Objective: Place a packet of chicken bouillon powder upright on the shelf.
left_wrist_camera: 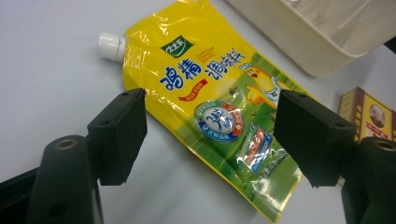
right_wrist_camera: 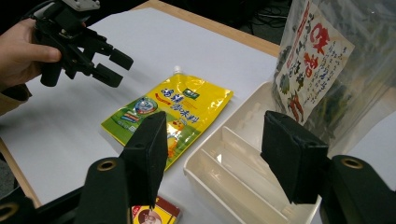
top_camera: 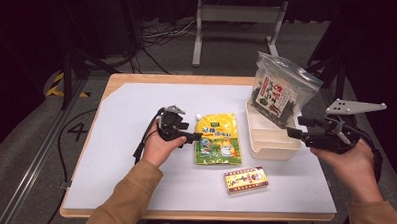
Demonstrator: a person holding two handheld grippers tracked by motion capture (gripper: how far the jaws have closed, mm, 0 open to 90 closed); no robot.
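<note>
A yellow and green spouted pouch [top_camera: 217,137] lies flat in the middle of the white table sheet. My left gripper [top_camera: 194,137] hovers open at its left edge; in the left gripper view the pouch [left_wrist_camera: 210,116] lies below and between the spread jaws of my left gripper [left_wrist_camera: 215,135]. My right gripper [top_camera: 297,128] stands open and empty at the right end of a cream divided tray [top_camera: 270,144]. A clear bag of dark seaweed [top_camera: 279,92] stands in the tray's far part. In the right gripper view my right gripper [right_wrist_camera: 222,156] looks over the tray [right_wrist_camera: 224,177], with the bag [right_wrist_camera: 322,60] at right.
A small red and yellow box [top_camera: 245,180] lies near the front edge, below the pouch. The table's wooden rim [top_camera: 187,79] shows at the back. A metal frame and cables sit on the floor behind. The left half of the sheet is bare.
</note>
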